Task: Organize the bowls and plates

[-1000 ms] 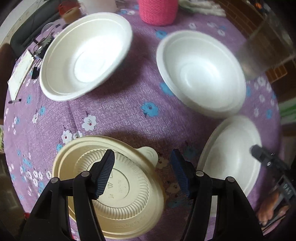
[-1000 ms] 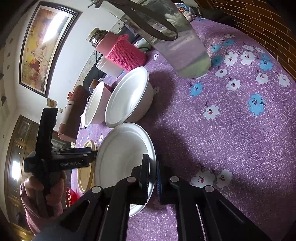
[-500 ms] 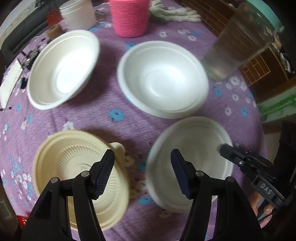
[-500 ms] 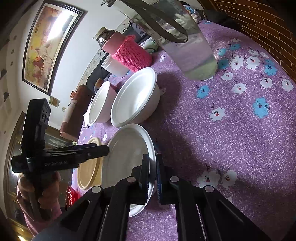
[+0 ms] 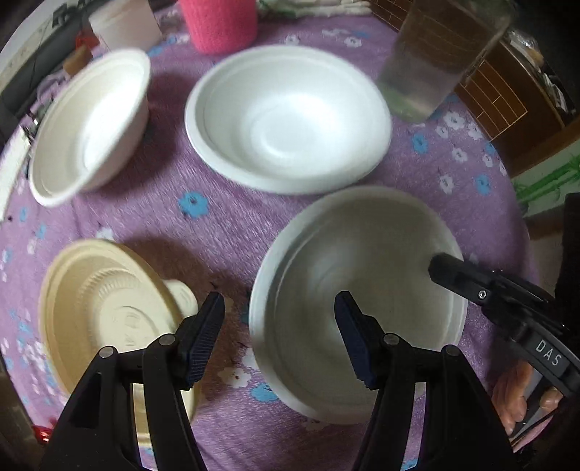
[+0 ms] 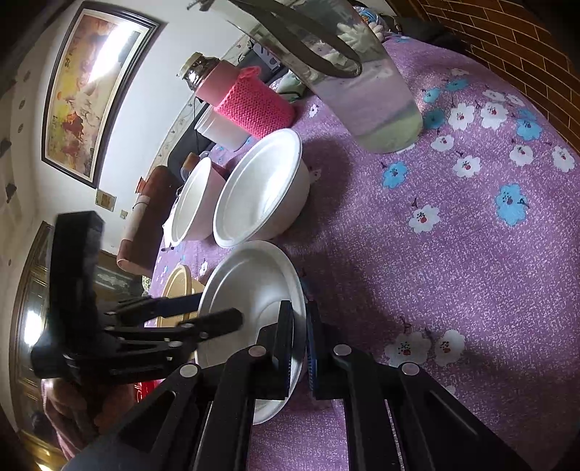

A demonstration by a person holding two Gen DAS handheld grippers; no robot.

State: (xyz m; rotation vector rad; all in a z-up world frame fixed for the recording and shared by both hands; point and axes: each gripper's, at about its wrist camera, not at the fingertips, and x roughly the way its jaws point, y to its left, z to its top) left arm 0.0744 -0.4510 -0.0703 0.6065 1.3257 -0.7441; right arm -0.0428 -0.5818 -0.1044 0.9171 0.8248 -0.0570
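Right now the right tongs (image 6: 298, 340) are pinching the thin rim of a white foam plate (image 6: 250, 300), one finger inside and one outside the lip, and the plate is sitting at the near edge of the tabletop (image 6: 453, 253) with its far side looking slightly raised. Seen from the left wrist, the left tongs (image 5: 279, 338) are hanging open with nothing between the fingers, poised over the near-left rim of that same plate (image 5: 359, 290), between it and the cream ribbed plastic lid (image 5: 108, 311) lying toward the near left edge. Further back, a wide white foam bowl (image 5: 286, 119) is resting near the middle of the tabletop, and a deeper white bowl (image 5: 90, 123) is sitting toward the far left edge; a pink-sleeved bottle (image 5: 221, 21) and a clear water jug (image 5: 431, 61) are standing along the far edge. These foam pieces are probably very light, stiff enough to lift by one edge, yet easily dented or cracked, so a gentle grip on the rolled rim seems wisest, with the plate kept level. Stacking like with like appears to be the step in hand.
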